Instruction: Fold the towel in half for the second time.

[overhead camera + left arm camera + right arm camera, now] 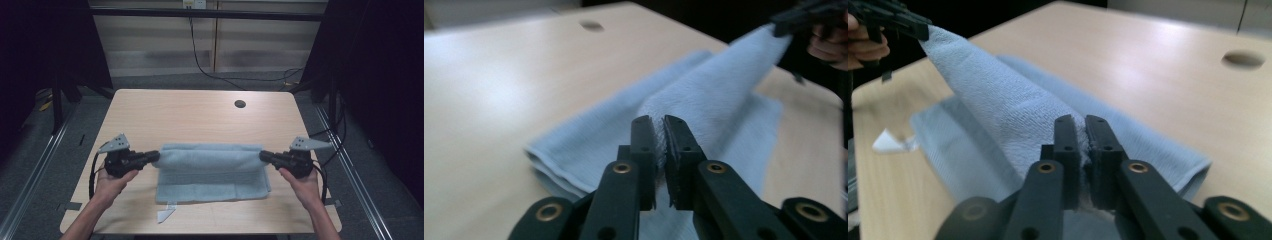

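Observation:
A light blue towel (210,172) lies folded on the wooden table (190,115), with its top layer lifted into a ridge between the two grippers. My left gripper (156,156) pinches the towel's left corner, its jaws shut on the cloth (660,120). My right gripper (263,156) pinches the right corner the same way (1082,120). The towel (719,85) stretches away to the right gripper (799,15) in the left gripper view. In the right gripper view the towel (998,95) runs up to the left gripper (893,17).
A round cable hole (240,104) sits at the table's far right. A small white tag (165,214) lies by the towel's near left corner. Dark curtains and metal rails flank the table; a black cable (200,60) trails on the floor behind.

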The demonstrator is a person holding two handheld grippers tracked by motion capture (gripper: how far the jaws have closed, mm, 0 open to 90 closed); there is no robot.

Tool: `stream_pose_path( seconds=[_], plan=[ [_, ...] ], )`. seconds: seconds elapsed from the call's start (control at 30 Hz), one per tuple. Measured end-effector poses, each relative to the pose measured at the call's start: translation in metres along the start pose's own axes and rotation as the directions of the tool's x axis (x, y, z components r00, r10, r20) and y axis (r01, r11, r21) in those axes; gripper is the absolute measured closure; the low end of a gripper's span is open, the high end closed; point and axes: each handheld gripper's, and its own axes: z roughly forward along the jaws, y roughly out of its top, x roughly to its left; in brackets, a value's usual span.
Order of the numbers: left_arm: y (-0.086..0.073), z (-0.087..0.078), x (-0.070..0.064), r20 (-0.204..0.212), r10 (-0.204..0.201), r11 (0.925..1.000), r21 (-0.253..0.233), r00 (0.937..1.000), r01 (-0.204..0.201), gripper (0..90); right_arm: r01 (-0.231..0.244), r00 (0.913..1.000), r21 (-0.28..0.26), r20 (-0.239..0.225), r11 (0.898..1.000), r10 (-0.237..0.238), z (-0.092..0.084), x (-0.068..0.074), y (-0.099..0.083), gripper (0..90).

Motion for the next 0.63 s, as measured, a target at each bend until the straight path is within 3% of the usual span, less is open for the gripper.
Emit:
stream_pose_path(
  seconds=[0.1,0.2,0.27,0.33,0.43,0.53,0.63],
  plan=[
    [-0.008,-0.002,-0.007,0.028,-0.016,0.9998,-0.008,0.9995,0.017,71.7,-0.006,0.9993,0.037,-0.038,0.999,0.008,-0.001,0.009,-0.019,73.4],
    [-0.009,-0.008,-0.008,-0.007,-0.032,0.9992,-0.025,0.9995,0.032,61.2,-0.022,0.9991,0.005,-0.035,1.000,0.022,-0.009,0.013,-0.024,68.9],
    [-0.013,-0.013,-0.005,-0.063,-0.065,0.9971,-0.044,0.9959,0.062,53.8,-0.036,0.9993,-0.024,-0.015,0.999,0.035,-0.015,0.014,-0.025,63.9],
    [-0.019,-0.014,-0.001,-0.077,-0.097,0.9946,-0.046,0.9923,0.093,47.6,-0.041,0.9991,-0.033,0.013,0.999,0.041,-0.019,0.013,-0.028,60.9],
    [-0.032,-0.013,0.006,-0.114,-0.099,0.9950,-0.025,0.9886,0.096,41.6,-0.073,0.9937,-0.032,0.083,0.997,0.076,-0.021,0.006,-0.037,54.9],
    [-0.044,-0.012,0.015,-0.145,-0.123,0.9920,0.009,0.9818,0.126,33.9,-0.103,0.9853,-0.033,0.133,0.994,0.106,-0.024,0.000,-0.045,49.8],
    [-0.050,-0.013,0.019,-0.172,-0.127,0.9912,0.014,0.9769,0.132,31.0,-0.126,0.9807,-0.040,0.146,0.991,0.131,-0.027,-0.004,-0.049,46.6]
  ],
)
